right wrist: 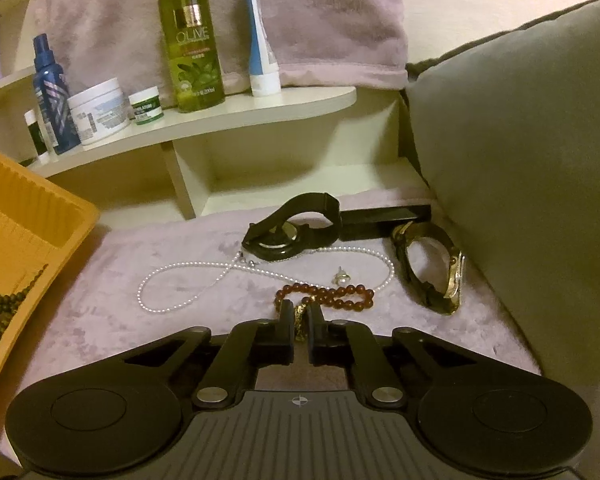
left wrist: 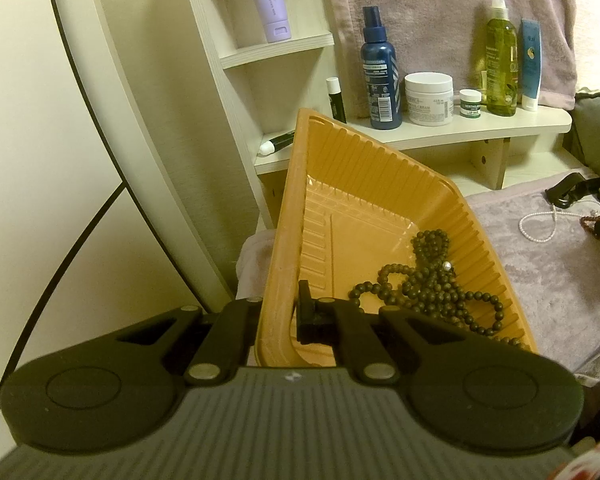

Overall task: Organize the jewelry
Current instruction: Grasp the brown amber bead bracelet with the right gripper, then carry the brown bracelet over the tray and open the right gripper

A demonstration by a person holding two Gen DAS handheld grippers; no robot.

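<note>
The orange tray [left wrist: 364, 216] is clamped at its near wall by the left gripper [left wrist: 278, 316] and held tilted, a dark bead strand [left wrist: 428, 280] already pooled inside. The right gripper [right wrist: 299, 320] is pinched tight on a small gold-toned piece [right wrist: 299, 322] lying on the mauve cloth [right wrist: 100, 292] – what it is cannot be told. The red-brown bead bracelet [right wrist: 324, 298] touches it, so the lift is best made slowly and straight, lest beads be dragged along – then carried left over the tray's rim.

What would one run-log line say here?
left gripper: shut on orange tray rim | right gripper: shut on gold chain
</note>
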